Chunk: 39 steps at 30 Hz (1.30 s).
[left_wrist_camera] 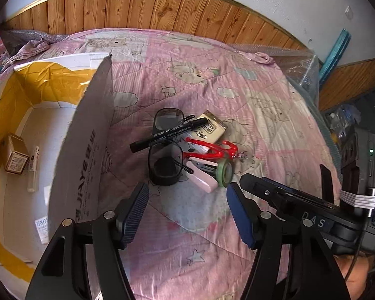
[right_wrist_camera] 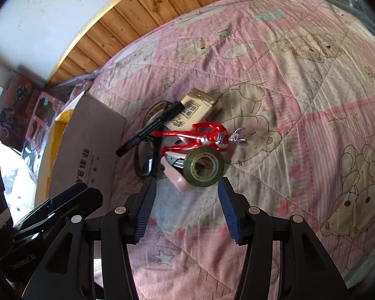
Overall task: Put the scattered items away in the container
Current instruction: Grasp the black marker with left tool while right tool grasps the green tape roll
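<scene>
Pink cartoon-print quilt (right_wrist_camera: 300, 80) is covering a bed backed by wood panelling, and a small heap of items is lying at frame centre in both views. Both claws are hanging open and empty. In the right wrist view the green tape roll (right_wrist_camera: 203, 168) is sitting just above the right claw (right_wrist_camera: 186, 208), centred on its gap, so this hand looks nearer. The left claw (left_wrist_camera: 186, 211) is facing the glasses (left_wrist_camera: 165, 147), with the cardboard box (left_wrist_camera: 85, 135) at frame left.
</scene>
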Available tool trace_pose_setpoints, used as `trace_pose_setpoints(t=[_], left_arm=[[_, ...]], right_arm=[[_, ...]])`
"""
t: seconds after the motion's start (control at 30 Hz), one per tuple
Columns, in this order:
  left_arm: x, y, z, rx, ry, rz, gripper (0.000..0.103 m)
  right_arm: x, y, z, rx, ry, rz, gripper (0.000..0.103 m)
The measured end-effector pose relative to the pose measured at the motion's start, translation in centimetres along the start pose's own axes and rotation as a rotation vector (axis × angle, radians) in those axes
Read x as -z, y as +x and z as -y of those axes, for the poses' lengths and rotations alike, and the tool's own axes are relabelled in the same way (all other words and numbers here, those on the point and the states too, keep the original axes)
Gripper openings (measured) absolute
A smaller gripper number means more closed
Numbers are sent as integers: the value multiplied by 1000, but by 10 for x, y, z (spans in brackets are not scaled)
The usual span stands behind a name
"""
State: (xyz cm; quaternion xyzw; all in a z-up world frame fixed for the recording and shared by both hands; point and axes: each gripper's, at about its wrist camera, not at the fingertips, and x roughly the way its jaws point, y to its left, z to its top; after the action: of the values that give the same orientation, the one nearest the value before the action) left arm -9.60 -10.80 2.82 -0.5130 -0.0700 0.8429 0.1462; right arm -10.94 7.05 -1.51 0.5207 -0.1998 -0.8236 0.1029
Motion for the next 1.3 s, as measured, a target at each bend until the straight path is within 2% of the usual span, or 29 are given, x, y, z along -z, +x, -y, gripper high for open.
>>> trace_pose_setpoints(t=[0.13,0.23,0.33,0.43,0.5,0.6,0.67,0.7,0.77,0.83,1.1,1.3], left_arm=[[-15,39,-11,-37,-37,-31,66],[-25,45,-15,-54,-57,-16,66],[-32,29,-7,-19,-11,7,66],[-40,16,5,-51,90,74,66],[-49,27,7,-62,132,78,66],[-60,64,-3,-100,123,29,66],[-61,86,-14,-76,93,-26,58],[-60,93,-18,-46,73,-53,41],[-59,95,-19,-57,87,-49,36],[-59,92,-16,-68,107,-46,15],[-62,95,-6,-108,107,-38,14],[-57,65,-4,-100,90,19,14]], right_arm=[[-12,32,4,31,-3,-41,54],[-15,47,10,42,-1,-56,54],[-15,57,18,17,18,-73,54],[-16,57,20,4,25,-71,51],[-16,58,19,5,22,-70,51],[-16,57,20,1,19,-72,51],[-17,57,21,-4,19,-73,51],[-18,57,22,-8,17,-75,51],[-19,58,21,-10,0,-79,52],[-18,58,20,-4,-12,-75,52],[-20,48,22,-4,-12,-49,50],[-23,29,23,-14,-11,-1,50]])
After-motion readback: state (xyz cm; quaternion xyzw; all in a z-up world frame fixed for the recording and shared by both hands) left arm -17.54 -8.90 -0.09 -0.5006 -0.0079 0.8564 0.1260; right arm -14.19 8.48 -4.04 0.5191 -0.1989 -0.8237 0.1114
